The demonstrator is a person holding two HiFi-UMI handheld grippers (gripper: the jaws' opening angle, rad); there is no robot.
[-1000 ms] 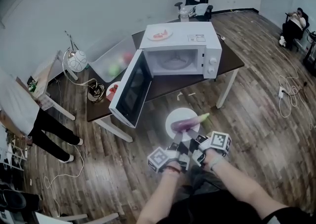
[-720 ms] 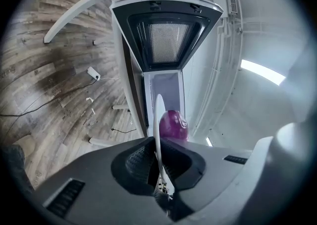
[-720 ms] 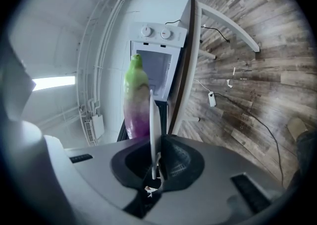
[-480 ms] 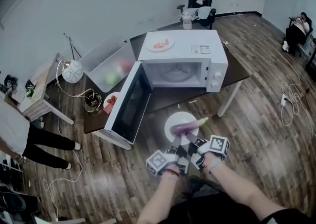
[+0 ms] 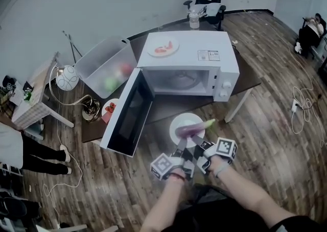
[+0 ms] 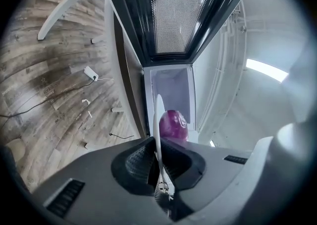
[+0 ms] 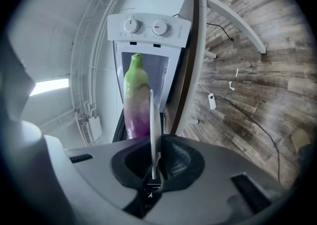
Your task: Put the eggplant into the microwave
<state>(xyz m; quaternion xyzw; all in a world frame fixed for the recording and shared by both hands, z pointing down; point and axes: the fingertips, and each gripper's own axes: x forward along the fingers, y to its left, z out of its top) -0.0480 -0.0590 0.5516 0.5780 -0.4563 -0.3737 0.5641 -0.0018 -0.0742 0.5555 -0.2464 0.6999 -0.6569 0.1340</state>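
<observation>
Purple eggplant: lower centre, on white plate, just beyond both jaws; long axis across frame, green tip right.
Left gripper: jaws clamped on plate's near rim.
Right gripper: likewise, nearer green tip.
Microwave: open, above plate.

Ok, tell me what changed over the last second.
The left gripper and right gripper carried the plate with the eggplant nearer the microwave. Unchanged: both stay clamped on the plate's rim, the eggplant lies on it, the door stands open.
</observation>
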